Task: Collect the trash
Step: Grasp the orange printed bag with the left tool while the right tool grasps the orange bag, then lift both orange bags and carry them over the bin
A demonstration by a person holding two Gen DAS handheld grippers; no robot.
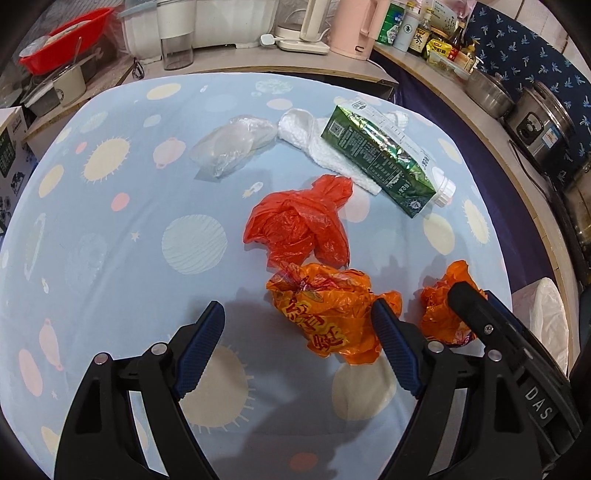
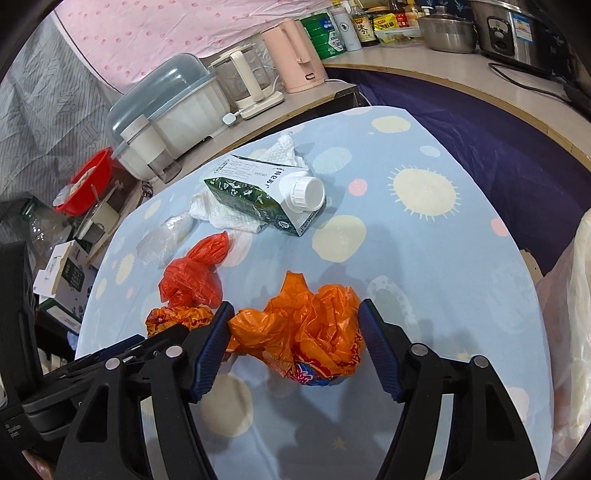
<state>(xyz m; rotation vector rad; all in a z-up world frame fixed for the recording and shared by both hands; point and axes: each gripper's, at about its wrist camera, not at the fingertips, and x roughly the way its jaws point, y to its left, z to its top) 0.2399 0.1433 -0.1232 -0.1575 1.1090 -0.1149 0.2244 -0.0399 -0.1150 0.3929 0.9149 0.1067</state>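
Observation:
Trash lies on a blue patterned tablecloth (image 1: 110, 229). My left gripper (image 1: 297, 332) is open, with an orange printed bag (image 1: 325, 314) between its fingers, nearer the right finger. My right gripper (image 2: 295, 332) is open around a second crumpled orange bag (image 2: 306, 332), which also shows in the left wrist view (image 1: 439, 310) beside my right gripper's finger (image 1: 469, 299). Beyond lie a red bag (image 1: 299, 225), a clear plastic bag (image 1: 232, 144), a white paper towel (image 1: 325, 147) and a green carton (image 1: 380, 155) with a white cap (image 2: 306, 192).
A counter behind holds a pink kettle (image 2: 291, 55), a white appliance (image 2: 243, 77), a dish rack (image 2: 166, 99), bottles (image 1: 417, 26) and steel pots (image 1: 491, 88). A red basin (image 1: 66, 37) sits at the left. A white bag (image 2: 580, 314) hangs off the table's right edge.

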